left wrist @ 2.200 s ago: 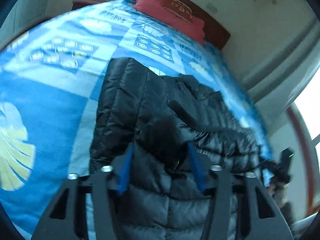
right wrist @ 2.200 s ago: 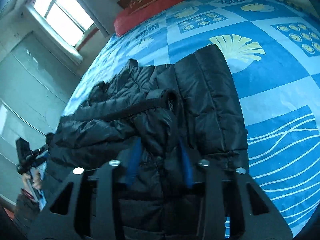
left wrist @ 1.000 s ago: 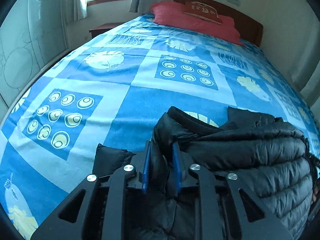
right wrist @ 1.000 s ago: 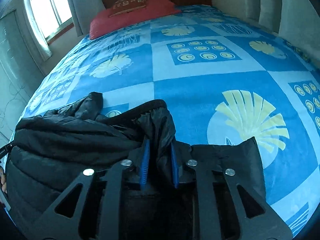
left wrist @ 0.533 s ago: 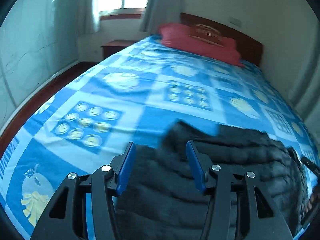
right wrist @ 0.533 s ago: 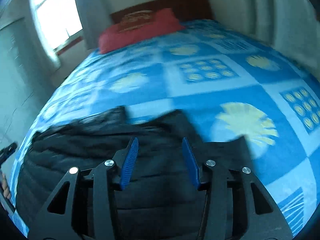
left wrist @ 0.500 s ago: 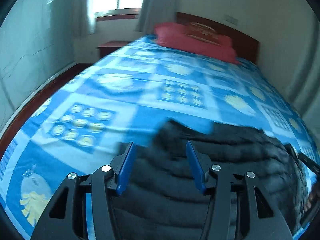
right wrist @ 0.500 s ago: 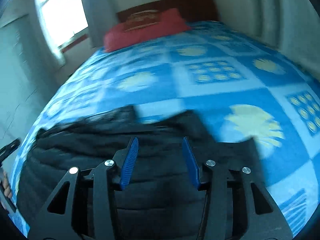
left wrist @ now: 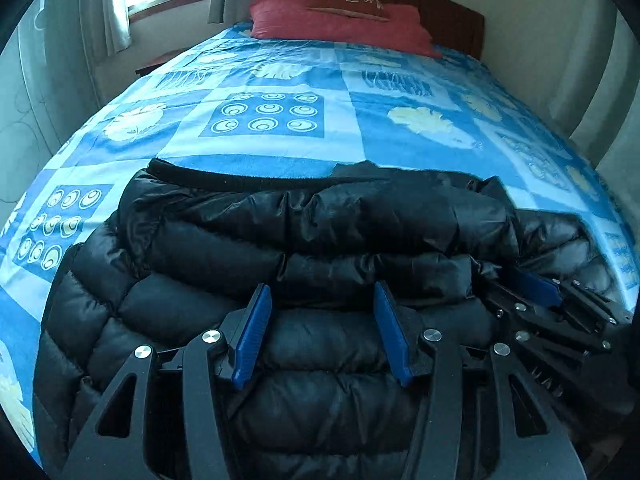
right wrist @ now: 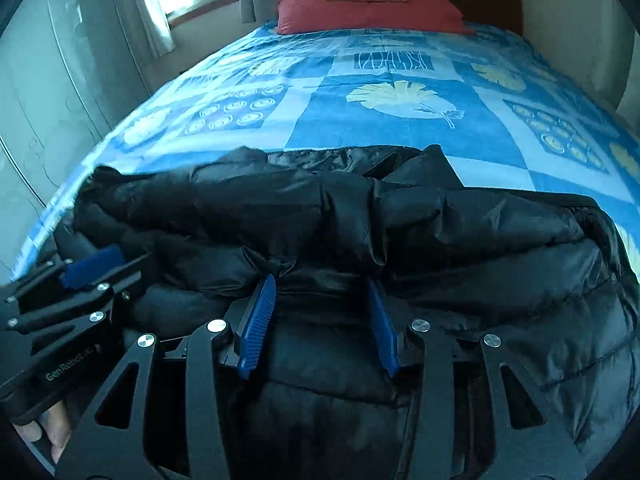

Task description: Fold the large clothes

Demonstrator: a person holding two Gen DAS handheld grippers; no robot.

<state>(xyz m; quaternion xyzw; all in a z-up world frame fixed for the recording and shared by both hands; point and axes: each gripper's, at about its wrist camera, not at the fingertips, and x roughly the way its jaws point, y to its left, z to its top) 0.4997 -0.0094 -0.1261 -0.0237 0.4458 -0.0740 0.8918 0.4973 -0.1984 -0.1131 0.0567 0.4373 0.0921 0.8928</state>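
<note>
Patterned blue bedspread (left wrist: 280,152) under folded, glossy quilted black puffer jacket (left wrist: 320,240).

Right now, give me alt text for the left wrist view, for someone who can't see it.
A black puffer jacket, folded into a thick bundle, lies on a bed with a blue patterned cover. The left tool hovers open over it, blue pads apart and gripping nothing. The right tool shows at the right edge, and a red pillow sits against the wooden headboard.
</note>
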